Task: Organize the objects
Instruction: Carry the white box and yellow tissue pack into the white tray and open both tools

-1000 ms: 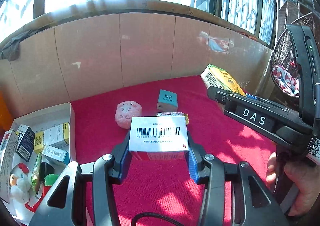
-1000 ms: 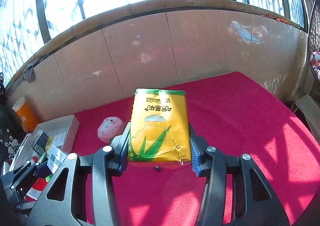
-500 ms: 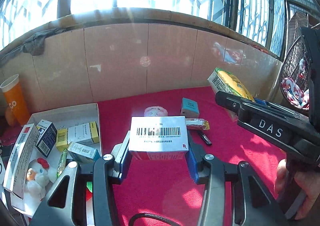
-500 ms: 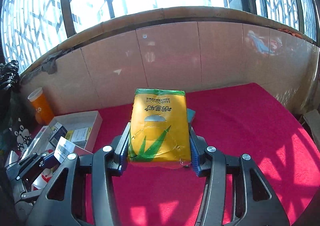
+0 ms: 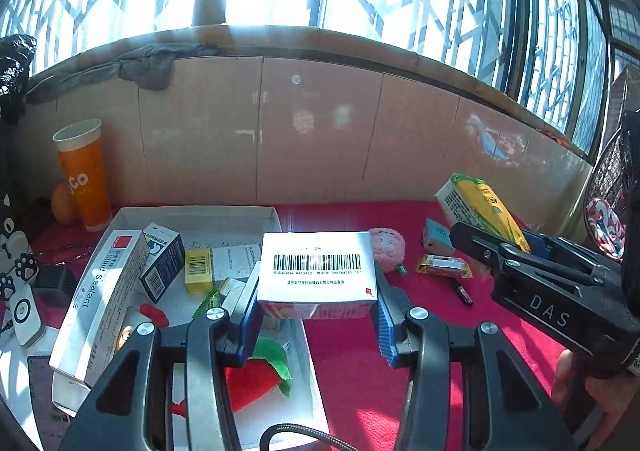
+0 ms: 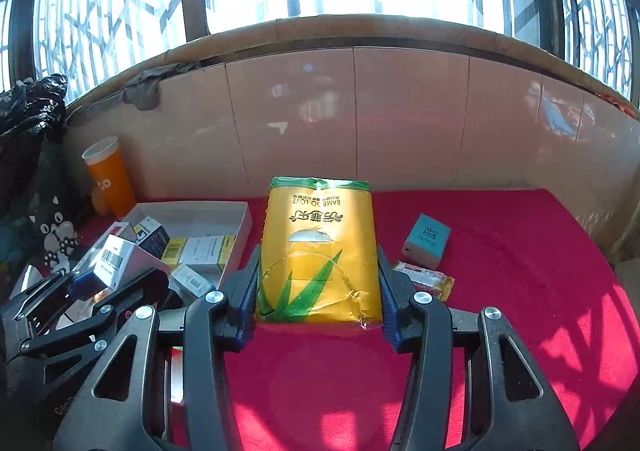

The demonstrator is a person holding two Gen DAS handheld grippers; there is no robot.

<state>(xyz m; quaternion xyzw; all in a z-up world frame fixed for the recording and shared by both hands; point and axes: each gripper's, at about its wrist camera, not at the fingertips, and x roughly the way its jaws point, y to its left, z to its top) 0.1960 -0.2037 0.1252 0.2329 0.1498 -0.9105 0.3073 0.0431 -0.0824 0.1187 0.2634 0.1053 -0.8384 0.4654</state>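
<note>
My left tongs (image 5: 316, 315) are clamped on a white cardboard box with a black barcode (image 5: 316, 271), both blue pads against its sides, and I hold it in the air over the right-hand wall of the shallow white cardboard tray (image 5: 276, 217). My left camera looks down into that tray: a long white sealant carton (image 5: 100, 303), a dark blue box (image 5: 162, 261), a yellow-and-white box (image 5: 218, 265) and a red felt strawberry with green leaves (image 5: 256, 375) lie inside (my right camera sees only the far half of the tray (image 6: 246, 221)). A pink plush ball (image 5: 386, 247) sits on the red cloth (image 5: 352, 371) just right of the tray; the right view hides it.

My right tongs (image 6: 316, 311) are clamped on a yellow plastic tissue pack with green bamboo leaves (image 6: 318, 251), held above the cloth right of the tray. Only there do I read its upside-down "BAMBOO LOVE" print. Further right of the tray lie a teal small box (image 6: 426, 239) and a yellow snack wrapper (image 6: 424, 279).
</note>
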